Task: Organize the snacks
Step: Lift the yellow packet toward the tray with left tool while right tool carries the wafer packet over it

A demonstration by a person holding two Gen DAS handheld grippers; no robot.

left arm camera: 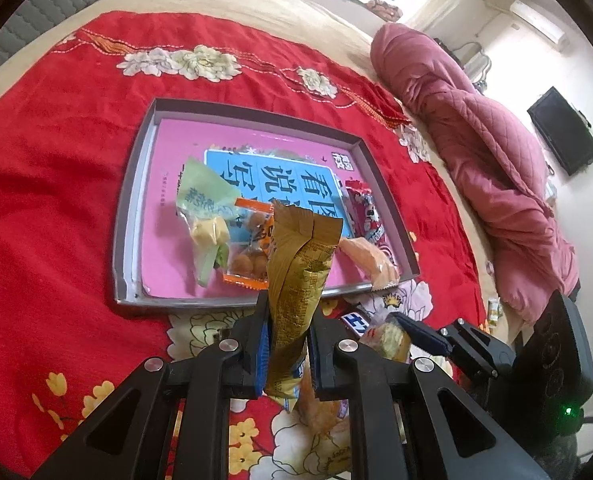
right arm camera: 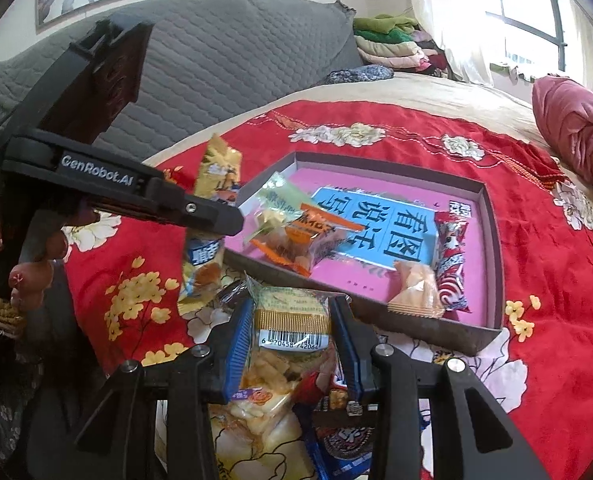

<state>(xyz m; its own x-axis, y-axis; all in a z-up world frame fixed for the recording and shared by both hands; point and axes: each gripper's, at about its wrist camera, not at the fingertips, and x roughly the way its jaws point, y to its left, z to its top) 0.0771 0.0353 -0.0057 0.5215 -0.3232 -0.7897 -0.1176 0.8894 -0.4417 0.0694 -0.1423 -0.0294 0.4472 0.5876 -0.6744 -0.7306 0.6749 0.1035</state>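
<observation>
Snacks everywhere on this bed. Left tongs [left arm camera: 288, 344] are clenched on a gold packet [left arm camera: 296, 280], holding it upright just in front of the near rim of the tray [left arm camera: 132, 208], up off the blanket [left arm camera: 56, 160]. From the right wrist view that same packet [right arm camera: 212, 208] hangs past the tray's [right arm camera: 492, 248] left corner, with the left tongs [right arm camera: 216, 216] pinched around its middle.

Right tongs [right arm camera: 292, 340] are closed on a clear cracker pack [right arm camera: 292, 320], barcode facing up. It sits on top of a loose pile near the tray's front edge, with a blue wrapper [right arm camera: 344, 440] underneath. The left view catches that pack [left arm camera: 388, 340] too, just beside the right tongs [left arm camera: 416, 332].

Inside the tray there's a pink book [left arm camera: 236, 140] with a blue title panel lining the bottom. On it: a green packet [left arm camera: 204, 200] and an orange bag [left arm camera: 252, 248] overlapping at the left, a red wrapper [left arm camera: 364, 208] along the right wall, and a pale orange pack [left arm camera: 372, 260] touching it at the near right corner.

Pink quilted coat [left arm camera: 476, 152] lies well off to the right, on the bed's edge.
</observation>
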